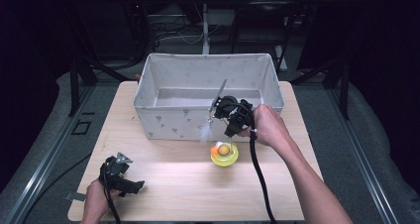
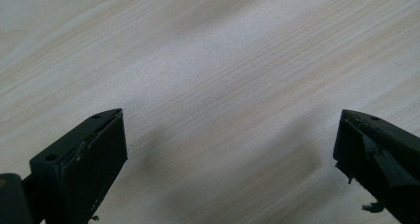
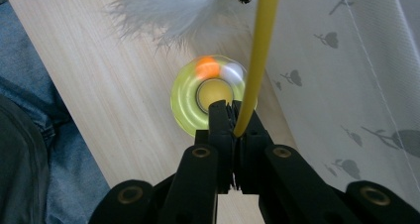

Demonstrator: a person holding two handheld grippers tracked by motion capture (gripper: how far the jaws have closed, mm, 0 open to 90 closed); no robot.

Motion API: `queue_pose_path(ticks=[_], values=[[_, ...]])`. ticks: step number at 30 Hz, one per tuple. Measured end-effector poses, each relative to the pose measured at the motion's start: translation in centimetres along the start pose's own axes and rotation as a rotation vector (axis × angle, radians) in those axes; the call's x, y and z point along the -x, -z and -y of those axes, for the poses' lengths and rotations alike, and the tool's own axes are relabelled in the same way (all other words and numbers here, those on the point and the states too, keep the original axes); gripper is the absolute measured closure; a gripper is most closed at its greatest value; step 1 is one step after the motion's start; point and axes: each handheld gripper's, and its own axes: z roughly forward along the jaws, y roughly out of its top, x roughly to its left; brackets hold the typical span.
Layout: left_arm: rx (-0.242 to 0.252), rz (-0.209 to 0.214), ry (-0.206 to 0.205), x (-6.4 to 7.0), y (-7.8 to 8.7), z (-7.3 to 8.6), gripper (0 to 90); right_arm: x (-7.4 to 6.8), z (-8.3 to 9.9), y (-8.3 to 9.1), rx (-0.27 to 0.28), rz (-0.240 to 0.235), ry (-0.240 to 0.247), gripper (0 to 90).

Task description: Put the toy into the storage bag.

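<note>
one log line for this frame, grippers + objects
left gripper: open, idle on table | right gripper: shut on feather wand | yellow spinner: table, before fabric bin

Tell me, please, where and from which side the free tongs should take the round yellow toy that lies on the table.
Grip the yellow toy across its outer rim, coming straight down from above. It lies flat on the table, a low ring around a center ball, so the sides offer little height. The left tongs are open and free; the right tongs hold the yellow wand.
</note>
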Motion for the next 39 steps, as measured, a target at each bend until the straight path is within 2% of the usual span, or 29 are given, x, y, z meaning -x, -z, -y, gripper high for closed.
queue_pose_path(ticks=[7,17,22,39], values=[[0.022,-0.010,0.005,-0.1,0.1,0.0,0.3,0.4,0.4,1.0,0.005,0.012,-0.009,88.1],[0.018,-0.008,0.003,0.0,0.0,0.0,0.3,0.8,0.7,2.4,0.025,0.024,-0.022,88.1],[0.014,-0.008,-0.004,0.0,0.0,-0.1,0.3,0.9,0.8,2.9,0.017,0.035,-0.017,88.1],[0.012,-0.015,-0.009,0.1,0.1,-0.1,0.8,1.4,0.9,5.2,0.036,0.037,-0.028,88.1]])
